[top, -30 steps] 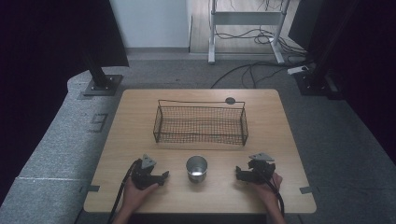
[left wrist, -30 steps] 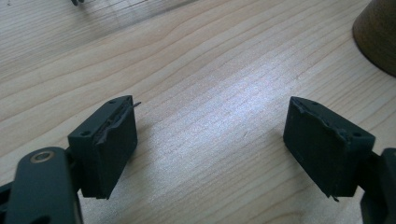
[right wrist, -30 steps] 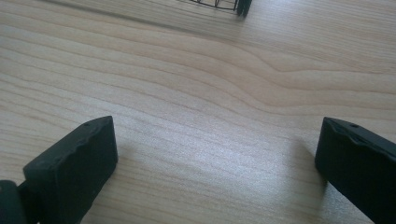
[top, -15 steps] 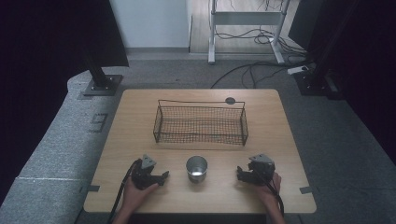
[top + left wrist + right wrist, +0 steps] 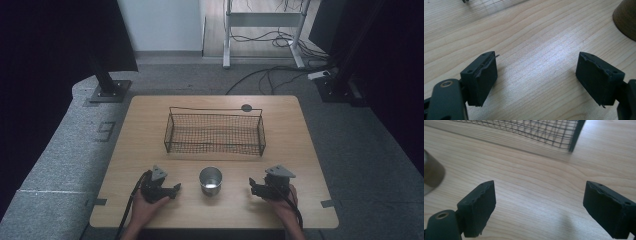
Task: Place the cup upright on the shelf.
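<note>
Currently the cup [image 5: 210, 181] sits on the desk [image 5: 150, 125] between left gripper [image 5: 172, 190] and right gripper [image 5: 254, 188]; left jaws apart, right jaws apart but just been closing, nothing between either.

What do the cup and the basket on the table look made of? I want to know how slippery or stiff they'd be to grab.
The cup looks like bare metal, probably steel: a silvery wall with a bright glint inside, so likely smooth. The basket looks like thin dark wire mesh on a thicker wire frame, with a matte, perhaps coated finish. The table has a pale wood-grain top, possibly laminate.
</note>
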A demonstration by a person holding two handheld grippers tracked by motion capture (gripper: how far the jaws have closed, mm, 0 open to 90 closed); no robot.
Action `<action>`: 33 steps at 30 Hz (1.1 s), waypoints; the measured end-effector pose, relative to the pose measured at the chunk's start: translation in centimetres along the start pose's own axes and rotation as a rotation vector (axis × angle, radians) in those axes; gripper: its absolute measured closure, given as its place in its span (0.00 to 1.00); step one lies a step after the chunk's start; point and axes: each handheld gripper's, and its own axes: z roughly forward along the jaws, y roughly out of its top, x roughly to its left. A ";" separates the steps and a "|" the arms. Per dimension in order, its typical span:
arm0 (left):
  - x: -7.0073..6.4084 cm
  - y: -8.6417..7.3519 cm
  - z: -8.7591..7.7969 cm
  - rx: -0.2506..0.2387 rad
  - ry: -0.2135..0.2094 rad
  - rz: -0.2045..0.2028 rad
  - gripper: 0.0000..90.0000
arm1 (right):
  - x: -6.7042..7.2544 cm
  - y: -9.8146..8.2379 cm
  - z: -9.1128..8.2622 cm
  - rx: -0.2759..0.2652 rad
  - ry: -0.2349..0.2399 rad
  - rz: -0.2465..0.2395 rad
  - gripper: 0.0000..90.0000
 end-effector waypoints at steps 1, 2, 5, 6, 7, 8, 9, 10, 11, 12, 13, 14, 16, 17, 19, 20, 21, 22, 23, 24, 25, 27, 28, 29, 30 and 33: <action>0.0 0.0 0.0 0.000 0.000 0.000 0.19 | 0.1 0.1 -0.1 -0.004 0.011 -0.001 0.12; 0.0 0.0 0.0 0.000 0.000 0.000 0.19 | 0.2 0.1 -0.2 -0.008 0.019 -0.001 0.13; 0.0 0.0 0.0 0.000 0.000 0.000 0.19 | 0.7 0.3 -0.5 -0.024 0.043 -0.001 0.13; 0.0 0.0 0.0 0.000 0.000 0.000 0.19 | 0.8 0.4 -0.6 -0.027 0.046 -0.003 0.13; 0.0 0.0 0.0 0.000 0.000 0.000 0.19 | 1.0 0.4 -0.7 -0.033 0.050 -0.009 0.13; 0.0 0.0 0.0 0.000 0.000 0.000 0.19 | 1.1 0.5 -0.8 -0.038 0.056 -0.012 0.13; 0.0 0.0 0.0 0.000 0.000 0.000 0.19 | 1.2 0.5 -0.9 -0.042 0.064 -0.014 0.14; 0.0 0.0 0.0 0.000 0.000 0.000 0.19 | 1.3 0.6 -0.9 -0.044 0.069 -0.017 0.14; 0.0 0.0 0.0 0.000 0.000 0.000 0.19 | 1.5 0.6 -1.0 -0.048 0.077 -0.019 0.14; 0.0 0.0 0.0 0.000 0.000 0.000 0.19 | 1.6 0.7 -1.1 -0.052 0.082 -0.021 0.14; 0.0 0.0 0.0 0.000 0.000 0.000 0.19 | 1.6 0.7 -1.1 -0.052 0.082 -0.021 0.14; 0.0 0.0 0.0 0.000 0.000 0.000 0.19 | 1.9 0.9 -1.3 -0.060 0.095 -0.026 0.14; 0.0 0.0 0.0 0.000 0.000 0.000 0.19 | 2.3 1.2 -1.4 -0.069 0.109 -0.033 0.14; 0.0 0.0 0.0 0.000 0.000 0.000 0.19 | 2.5 1.3 -1.5 -0.072 0.118 -0.036 0.14; 0.0 0.0 0.0 0.000 0.000 0.000 0.19 | 2.9 1.5 -1.6 -0.079 0.132 -0.047 0.14; 0.0 0.0 0.0 0.000 0.000 0.000 0.19 | 3.2 1.6 -1.7 -0.084 0.140 -0.054 0.14; 0.0 0.0 0.0 0.000 0.000 0.000 0.19 | 3.4 1.7 -1.8 -0.089 0.147 -0.056 0.14; 0.0 0.0 0.0 0.000 0.000 0.000 0.19 | 3.6 1.8 -1.8 -0.098 0.161 -0.064 0.14; 0.0 0.0 0.0 0.000 0.000 0.000 0.19 | 3.9 1.9 -1.9 -0.107 0.177 -0.070 0.14; 0.0 0.0 0.0 0.000 0.000 0.000 0.19 | 4.0 2.0 -2.0 -0.109 0.185 -0.073 0.14; 0.0 0.0 0.0 0.000 0.000 0.000 0.19 | 4.3 2.1 -2.1 -0.116 0.192 -0.077 0.14; 0.0 0.0 0.0 0.000 0.000 0.000 0.19 | 4.7 2.3 -2.2 -0.122 0.207 -0.083 0.13; 0.0 0.0 0.0 0.000 0.000 0.000 0.19 | 4.8 2.4 -2.3 -0.124 0.213 -0.085 0.14; 0.0 0.0 0.0 0.000 0.000 0.000 0.19 | 4.9 2.4 -2.3 -0.124 0.218 -0.084 0.13; 0.0 0.0 0.0 0.000 0.000 0.000 0.19 | 5.0 2.4 -2.4 -0.127 0.223 -0.087 0.13; 0.0 0.0 0.0 0.000 0.000 0.000 0.19 | 5.4 2.6 -2.6 -0.138 0.244 -0.086 0.13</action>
